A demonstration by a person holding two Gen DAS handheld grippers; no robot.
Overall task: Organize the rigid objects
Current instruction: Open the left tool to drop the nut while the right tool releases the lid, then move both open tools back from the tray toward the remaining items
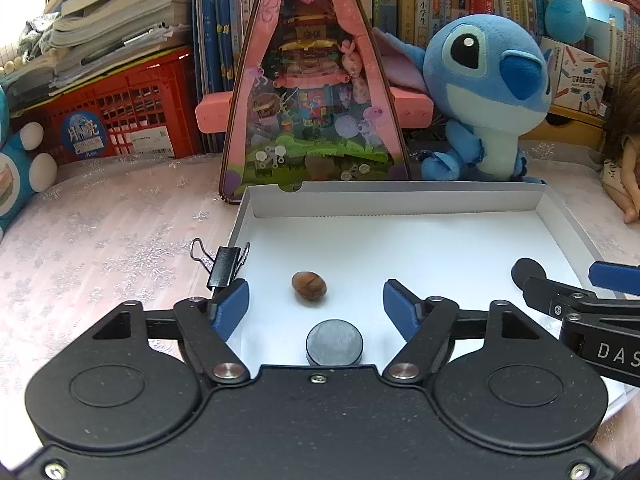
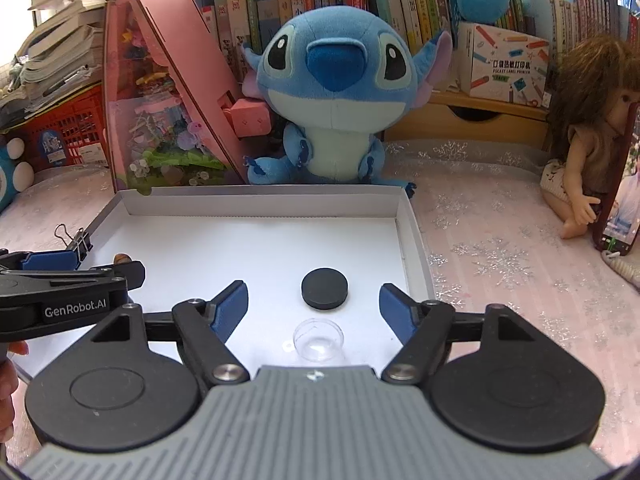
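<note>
Over the near edge of the shallow white box [image 1: 400,200] both grippers hang side by side, each with its blue-padded jaws spread wide and nothing between them. From the left wrist view, the left gripper [image 1: 316,300] frames a brown nut-like object [image 1: 309,285] lying on the box floor at about twelve o'clock from its jaws, and a black disc [image 1: 334,342] sits nearer, close under the gripper body at six o'clock from the nut. A black binder clip [image 1: 226,264] is clamped on the box's left wall at about ten o'clock, just beyond the left finger's pad; I cannot tell whether the pad touches it. The right gripper [image 2: 314,300] holds nothing either: a second black disc [image 2: 324,289] lies between its open fingers, untouched, with a small clear plastic cup [image 2: 319,339] just behind it at six o'clock. A blue plush toy [image 2: 332,92] sits past the far wall of the box.
</note>
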